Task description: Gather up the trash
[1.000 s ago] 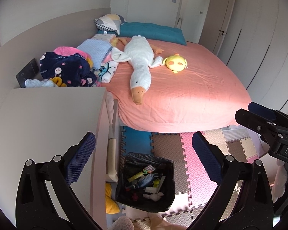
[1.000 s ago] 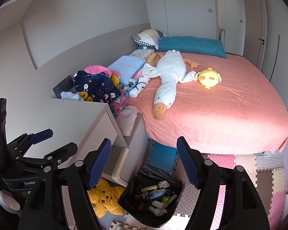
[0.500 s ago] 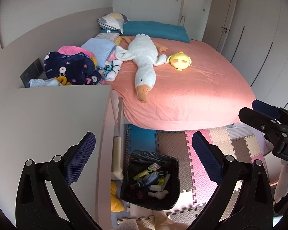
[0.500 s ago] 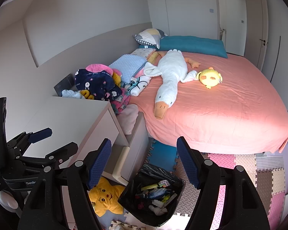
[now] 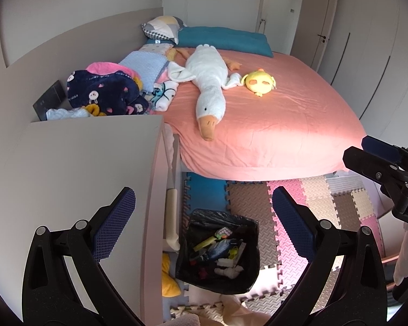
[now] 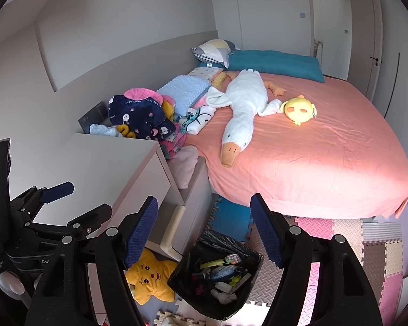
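Obs.: across the last second we note almost no change. In the left view the bin point(image 5: 251, 258) sits a touch further up-frame than a second ago; the right view is nearly identical. Nothing in the room has moved.

Left gripper point(image 5: 202, 203): jaws released, wide apart, nothing between the pads. It hangs above the floor mats point(image 5: 258, 198), tilted down toward the bin.

Right gripper point(image 6: 204, 206): jaws also released and empty, with the gap unchanged over the second. It points down at the same bin from the other side.

Trash point(image 5: 220, 250): a mixed heap of wrappers and white crumpled bits lies inside the black-lined bin. The bin stands on the mats at the front corner of the desk point(image 5: 81, 168), just off the foot edge of the bed point(image 5: 272, 125). A yellow star toy point(image 6: 149, 279) lies on the floor beside the bin, under the desk edge.

Reading: with both grippers empty and idle over a filled bin, we judge the drop-off step done. No loose trash shows on the desk top, the mats in view or the bed (the goose point(image 5: 209, 81) and the clothes pile look like belongings, not trash). We judge the collection at or near its end, unless litter lies outside both views.
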### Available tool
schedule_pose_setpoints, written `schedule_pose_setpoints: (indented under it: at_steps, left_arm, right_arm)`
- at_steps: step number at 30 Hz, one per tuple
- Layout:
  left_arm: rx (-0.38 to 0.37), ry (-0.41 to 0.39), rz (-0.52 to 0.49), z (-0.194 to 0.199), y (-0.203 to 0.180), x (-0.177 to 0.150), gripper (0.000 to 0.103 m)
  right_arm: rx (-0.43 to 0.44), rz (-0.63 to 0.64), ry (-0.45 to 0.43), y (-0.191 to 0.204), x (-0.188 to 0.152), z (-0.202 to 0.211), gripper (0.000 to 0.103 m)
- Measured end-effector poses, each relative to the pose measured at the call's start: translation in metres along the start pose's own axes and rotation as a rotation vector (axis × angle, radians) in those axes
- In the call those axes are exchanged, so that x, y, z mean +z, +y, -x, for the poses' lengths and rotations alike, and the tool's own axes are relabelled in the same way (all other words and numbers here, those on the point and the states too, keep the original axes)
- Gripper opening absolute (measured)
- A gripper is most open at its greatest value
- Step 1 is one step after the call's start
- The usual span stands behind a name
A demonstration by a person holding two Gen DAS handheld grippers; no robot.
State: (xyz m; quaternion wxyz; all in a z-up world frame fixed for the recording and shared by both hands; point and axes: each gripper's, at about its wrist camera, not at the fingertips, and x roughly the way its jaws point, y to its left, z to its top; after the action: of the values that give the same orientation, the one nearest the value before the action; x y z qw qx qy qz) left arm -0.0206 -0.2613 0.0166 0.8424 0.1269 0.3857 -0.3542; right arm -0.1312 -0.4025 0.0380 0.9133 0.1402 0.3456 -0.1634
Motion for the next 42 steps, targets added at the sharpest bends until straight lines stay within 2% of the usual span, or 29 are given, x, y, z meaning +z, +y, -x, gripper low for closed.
schedule_pose_setpoints:
  at_steps: [42]
  left_arm:
    - [-0.002, 0.011, 0.003, 0.0039, 0.0006, -0.008, 0.097]
  right_arm:
    - [-0.003, 0.006, 0.003, 0.0034, 0.0007, -0.0018, 0.071]
